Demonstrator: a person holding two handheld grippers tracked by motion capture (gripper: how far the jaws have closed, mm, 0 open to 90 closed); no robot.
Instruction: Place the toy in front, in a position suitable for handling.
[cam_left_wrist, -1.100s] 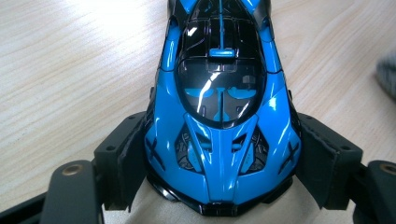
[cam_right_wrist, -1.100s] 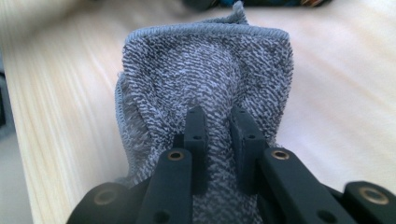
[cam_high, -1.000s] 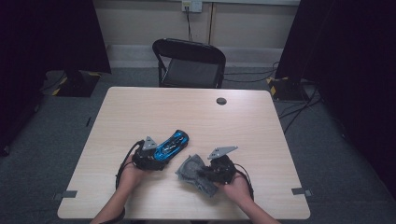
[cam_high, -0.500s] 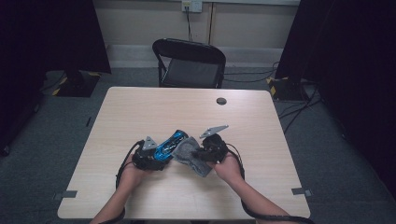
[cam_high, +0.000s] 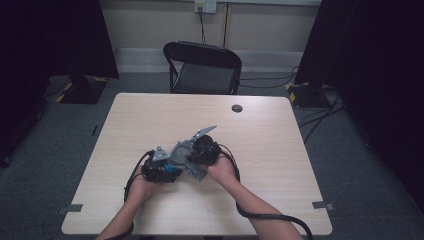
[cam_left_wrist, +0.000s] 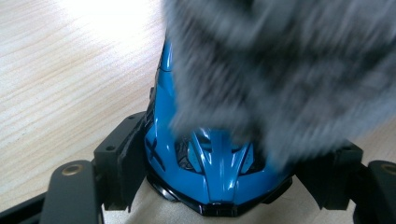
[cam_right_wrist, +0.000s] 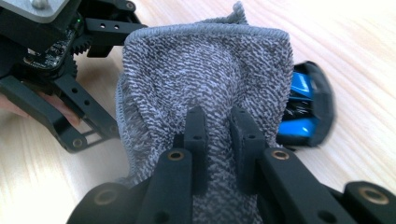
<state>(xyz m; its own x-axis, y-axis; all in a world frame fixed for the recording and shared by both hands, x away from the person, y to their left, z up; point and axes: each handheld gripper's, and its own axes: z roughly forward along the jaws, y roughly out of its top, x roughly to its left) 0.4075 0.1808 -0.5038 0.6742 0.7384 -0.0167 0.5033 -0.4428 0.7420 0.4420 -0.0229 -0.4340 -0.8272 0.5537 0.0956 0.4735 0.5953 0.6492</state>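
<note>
Left claw (cam_left_wrist: 215, 186) grips blue toy car (cam_left_wrist: 210, 163) on desk (cam_high: 150, 125); right claw (cam_right_wrist: 219, 135) pinches grey cloth (cam_right_wrist: 205, 70), draped over car

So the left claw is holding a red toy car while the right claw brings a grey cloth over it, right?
Not quite: the toy car is blue, not red, as the left gripper view shows. The rest holds: the left claw grips it, and the right claw holds the grey cloth over it.
</note>
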